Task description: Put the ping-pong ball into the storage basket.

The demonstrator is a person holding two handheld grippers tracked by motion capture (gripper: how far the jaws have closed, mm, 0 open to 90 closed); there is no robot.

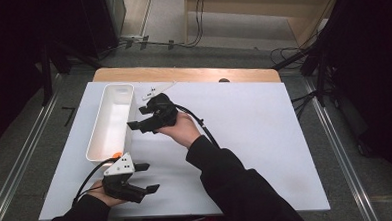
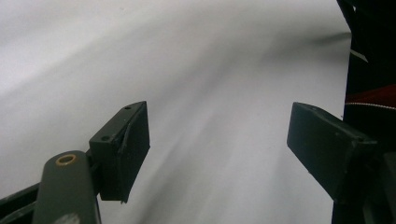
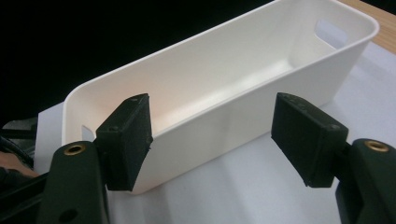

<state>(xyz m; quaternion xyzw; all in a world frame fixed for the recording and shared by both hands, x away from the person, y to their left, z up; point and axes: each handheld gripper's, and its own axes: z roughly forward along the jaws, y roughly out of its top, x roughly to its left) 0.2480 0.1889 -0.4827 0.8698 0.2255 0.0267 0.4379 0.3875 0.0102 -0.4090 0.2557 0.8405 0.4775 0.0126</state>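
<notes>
A person sits at a worktop [image 1: 266, 152] covered by a white sheet, seen from above, with a hand-held gripper in each hand.

The right hand-held gripper [image 1: 140, 119] sits left of centre in the high view, held by the person's right hand [image 1: 181, 130], whose dark sleeve reaches in from the bottom of the frame. Its jaws stand wide apart, hold nothing, and point toward the left of the frame, just beside the long right wall of a white bin [image 1: 101, 144]. The bin is a long, narrow, open-topped plastic tub lying on the left part of the worktop, its length running from the lower left up toward the far edge. In the right gripper view the white bin [image 3: 243, 70] fills the middle of the frame beyond the two black jaws, with a slot handle cut into each end wall, and its inside looks bare as far as can be seen.

The left hand-held gripper [image 1: 144, 179] is at the lower left of the high view, near the front edge of the worktop, just below the bin's near end. Its jaws are also wide apart and hold nothing. In the left gripper view they hang over plain white worktop [image 2: 196, 65].

A small orange thing [image 1: 117, 154] shows at the bin's near corner. A small white object [image 1: 151, 93] lies near the far edge, just right of the bin's far end.
</notes>
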